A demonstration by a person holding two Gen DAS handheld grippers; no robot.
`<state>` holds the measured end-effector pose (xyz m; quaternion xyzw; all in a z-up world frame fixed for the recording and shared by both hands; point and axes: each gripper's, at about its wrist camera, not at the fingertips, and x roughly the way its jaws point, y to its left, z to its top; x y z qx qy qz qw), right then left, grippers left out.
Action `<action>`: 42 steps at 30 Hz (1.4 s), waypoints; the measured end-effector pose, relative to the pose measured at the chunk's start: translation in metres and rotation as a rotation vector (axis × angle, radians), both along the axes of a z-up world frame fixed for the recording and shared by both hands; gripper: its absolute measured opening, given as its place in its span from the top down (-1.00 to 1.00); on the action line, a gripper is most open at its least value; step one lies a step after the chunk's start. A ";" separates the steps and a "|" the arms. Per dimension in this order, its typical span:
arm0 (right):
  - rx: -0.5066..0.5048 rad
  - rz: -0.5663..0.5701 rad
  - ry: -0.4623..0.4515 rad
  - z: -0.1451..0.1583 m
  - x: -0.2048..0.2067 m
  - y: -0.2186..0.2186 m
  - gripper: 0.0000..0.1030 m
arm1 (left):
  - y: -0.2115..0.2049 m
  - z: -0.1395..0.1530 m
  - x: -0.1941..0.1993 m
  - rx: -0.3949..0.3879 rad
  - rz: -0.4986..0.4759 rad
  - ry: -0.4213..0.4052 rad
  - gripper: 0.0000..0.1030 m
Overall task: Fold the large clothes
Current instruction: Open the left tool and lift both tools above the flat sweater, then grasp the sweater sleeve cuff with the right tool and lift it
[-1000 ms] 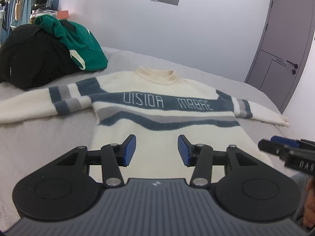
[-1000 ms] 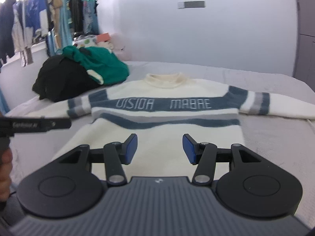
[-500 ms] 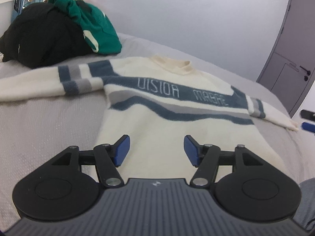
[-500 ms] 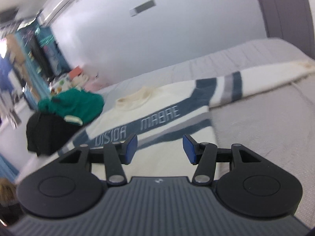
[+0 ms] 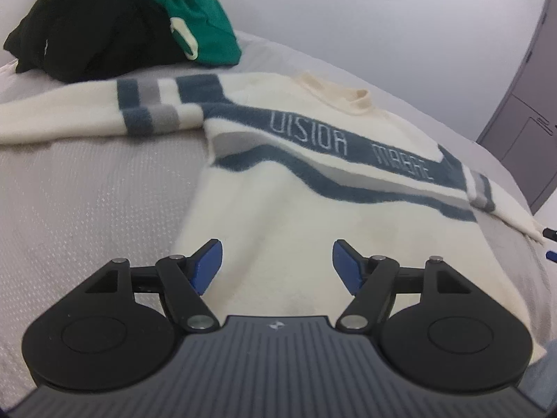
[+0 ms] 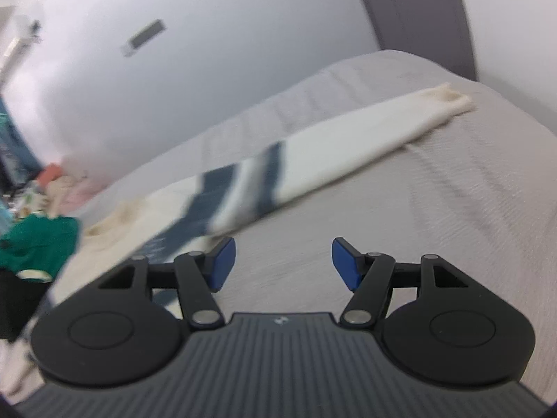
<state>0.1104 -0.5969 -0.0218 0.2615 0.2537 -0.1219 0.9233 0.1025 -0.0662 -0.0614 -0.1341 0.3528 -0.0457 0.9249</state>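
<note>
We read "UISIOA MABAE" in pale letters on the blue chest band of the cream sweater (image 5: 313, 216); the last letters are unclear.

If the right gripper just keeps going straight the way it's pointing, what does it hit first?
Probably the bare grey bedspread ahead of the open right gripper, with the sweater's outstretched sleeve lying just beyond; depth is unclear.

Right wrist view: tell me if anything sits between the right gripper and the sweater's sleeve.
Nothing visible does. Only bare grey bedspread lies between the open right gripper and the outstretched sleeve. The green garment sits well off to the side.
</note>
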 end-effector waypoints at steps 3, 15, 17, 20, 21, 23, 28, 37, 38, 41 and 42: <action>0.080 -0.034 -0.026 -0.027 0.017 -0.034 -0.75 | -0.001 -0.006 0.010 -0.004 0.024 0.025 -0.45; 0.253 -0.147 -0.193 -0.093 0.109 -0.151 -0.71 | -0.006 -0.026 0.047 -0.030 0.132 0.087 -0.45; 0.240 -0.173 -0.214 -0.096 0.125 -0.166 -0.66 | -0.005 -0.028 0.052 -0.033 0.147 0.094 -0.45; 0.199 -0.259 -0.185 -0.100 0.146 -0.189 -0.15 | -0.006 -0.031 0.058 -0.034 0.163 0.103 -0.45; 0.222 -0.289 -0.188 -0.103 0.149 -0.198 -0.04 | -0.006 -0.033 0.060 -0.038 0.167 0.105 -0.45; 0.249 -0.326 -0.195 -0.105 0.154 -0.211 0.33 | -0.007 -0.036 0.064 -0.042 0.170 0.113 -0.45; 0.208 -0.371 -0.209 -0.092 0.157 -0.226 0.78 | -0.007 -0.035 0.073 -0.041 0.169 0.113 -0.45; 0.050 -0.283 -0.307 -0.020 0.156 -0.191 0.81 | 0.003 -0.011 0.070 -0.044 0.153 0.065 -0.45; 0.031 -0.265 -0.317 -0.007 0.156 -0.183 0.81 | 0.004 -0.005 0.069 -0.035 0.145 0.053 -0.45; -0.021 -0.185 -0.367 0.039 0.155 -0.147 0.81 | 0.008 0.013 0.064 0.003 0.116 0.000 -0.45; -0.039 -0.159 -0.381 0.052 0.154 -0.135 0.81 | 0.010 0.018 0.061 0.012 0.110 -0.018 -0.45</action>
